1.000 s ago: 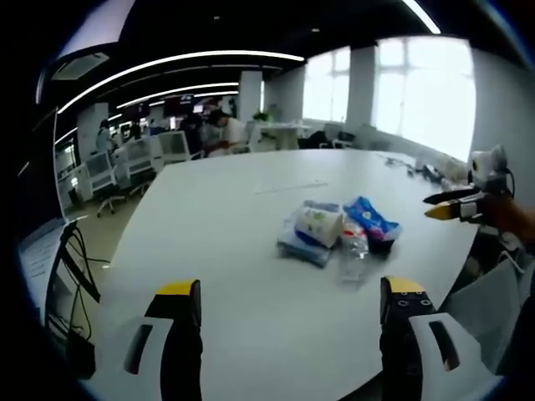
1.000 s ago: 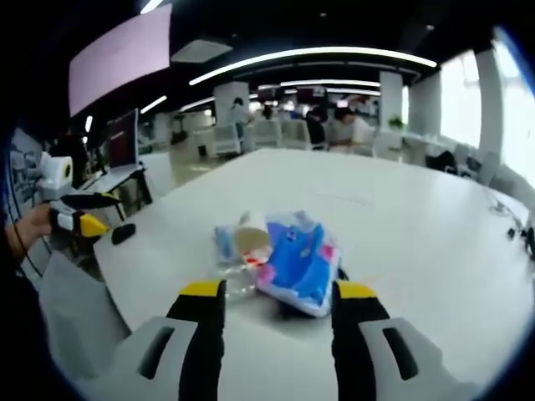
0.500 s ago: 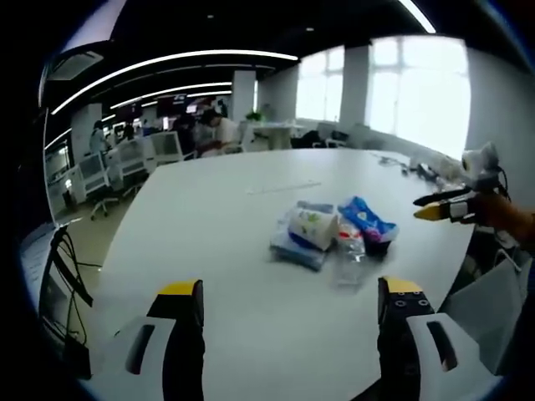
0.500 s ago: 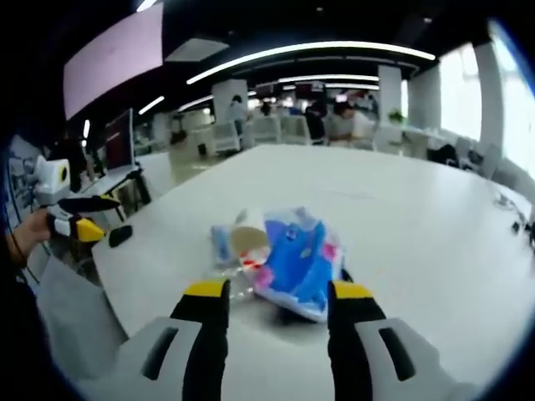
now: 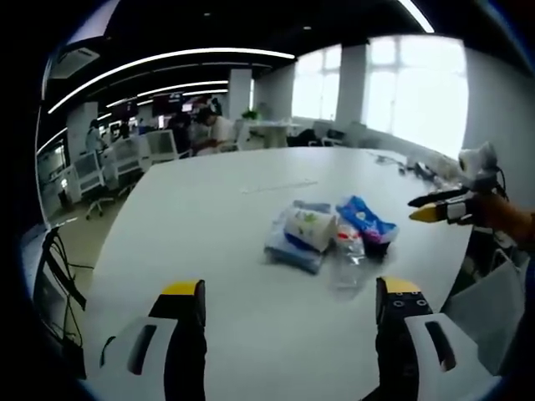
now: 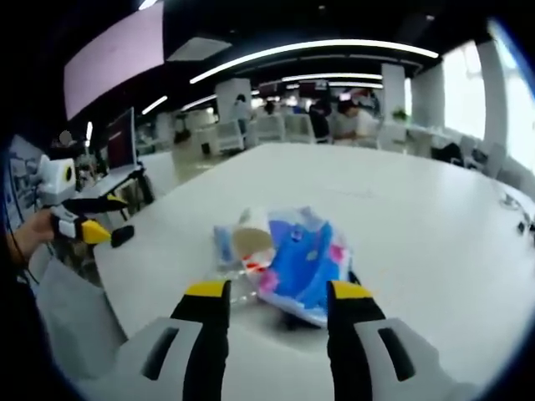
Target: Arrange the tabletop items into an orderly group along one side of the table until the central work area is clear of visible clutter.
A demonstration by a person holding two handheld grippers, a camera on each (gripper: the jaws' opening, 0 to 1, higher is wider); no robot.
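Observation:
A small heap of items lies on the white table [image 5: 217, 209]: a blue snack bag [image 5: 365, 221] [image 6: 301, 261], a clear plastic bottle [image 5: 349, 249] [image 6: 236, 284], a paper cup [image 5: 304, 225] [image 6: 252, 238] lying on its side, and a flat bluish packet [image 5: 291, 249] underneath. My left gripper [image 5: 284, 294] is open, well short of the heap, nothing between its jaws. My right gripper [image 6: 273, 294] is open, just in front of the blue bag. Each gripper shows in the other view: right gripper [image 5: 435, 206] beyond the heap, left gripper [image 6: 84, 217] off the table's left edge.
The table's far half stretches bare toward desks, chairs and seated people [image 5: 205, 129] in an open office. Cables and small objects [image 5: 414, 167] lie near the window-side edge. A dark item [image 6: 122, 235] rests at the table's left corner. Cables [image 5: 54, 284] hang beside the table.
Both views shifted slightly: the right gripper has edged a little closer to the blue bag. The heap has not moved and both grippers stay open.

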